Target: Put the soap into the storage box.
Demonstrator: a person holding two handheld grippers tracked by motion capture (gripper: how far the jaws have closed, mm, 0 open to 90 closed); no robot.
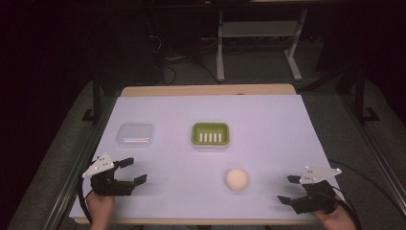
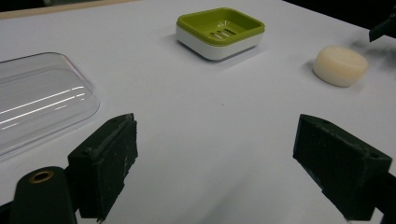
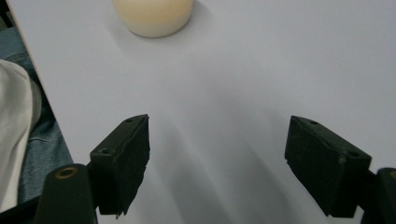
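A round cream soap bar (image 1: 237, 179) (image 2: 340, 66) (image 3: 152, 15) lies on the white table cover (image 1: 268, 134), right of centre near the front. A green soap dish (image 1: 210, 134) (image 2: 220, 31) with a white base stands mid-table. A clear plastic lid (image 1: 135, 134) (image 2: 37, 100) lies to its left. My left gripper (image 1: 132, 171) (image 2: 215, 163) is open at the front left, jaws wide apart with nothing between them. At the front right, my right gripper (image 1: 288, 189) (image 3: 217, 163) is open and empty, pointing left toward the soap.
A wooden table edge (image 1: 206, 90) shows at the far side. Beyond it stand metal frame legs (image 1: 220, 48) and cables on a dark floor. A person's lap in blue jeans (image 3: 44, 144) sits past the near table edge.
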